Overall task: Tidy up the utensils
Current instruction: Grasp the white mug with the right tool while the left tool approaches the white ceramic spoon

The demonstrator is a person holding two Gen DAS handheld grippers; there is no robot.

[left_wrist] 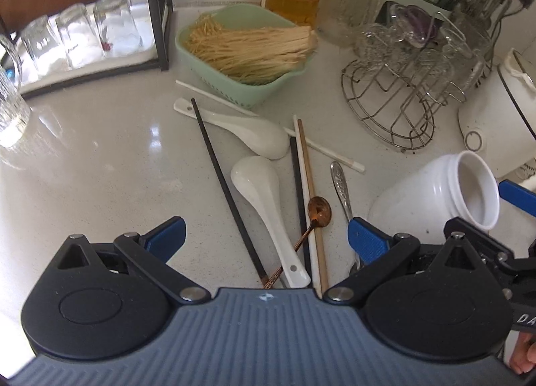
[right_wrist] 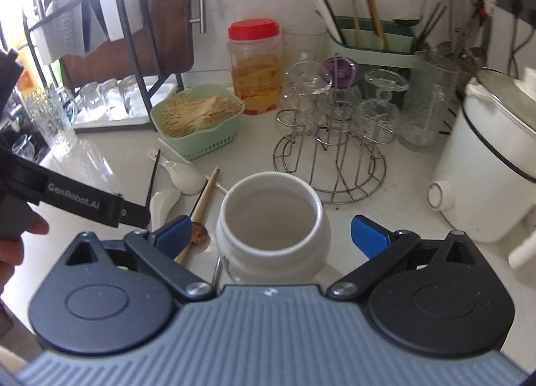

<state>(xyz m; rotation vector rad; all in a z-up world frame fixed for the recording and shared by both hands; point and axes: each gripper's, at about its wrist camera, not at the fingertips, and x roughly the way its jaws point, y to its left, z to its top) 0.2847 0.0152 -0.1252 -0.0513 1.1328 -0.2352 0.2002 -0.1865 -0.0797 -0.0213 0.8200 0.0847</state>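
A jumble of utensils lies on the white counter [left_wrist: 83, 165]: two white ceramic spoons [left_wrist: 258, 191], black chopsticks [left_wrist: 224, 185], a wooden chopstick [left_wrist: 310, 191], a small copper spoon [left_wrist: 320, 210] and a metal spoon [left_wrist: 340, 185]. My left gripper [left_wrist: 266, 237] hovers open over their near ends, holding nothing. To their right stands a white ceramic jar [left_wrist: 435, 195], its inside empty. My right gripper [right_wrist: 271, 237] is open around the jar [right_wrist: 271, 208], with both blue fingertips [right_wrist: 368, 238] apart from its sides. In the right wrist view the left gripper's black body [right_wrist: 73, 198] crosses the left side.
Behind the utensils sits a green basket [left_wrist: 244, 48] of dried noodles, with a red-lidded jar [right_wrist: 254, 68] behind it. A wire rack [right_wrist: 331, 165] of glasses stands right of them, a white cooker [right_wrist: 485, 165] at far right. A green holder [right_wrist: 375, 41] with chopsticks is at the back.
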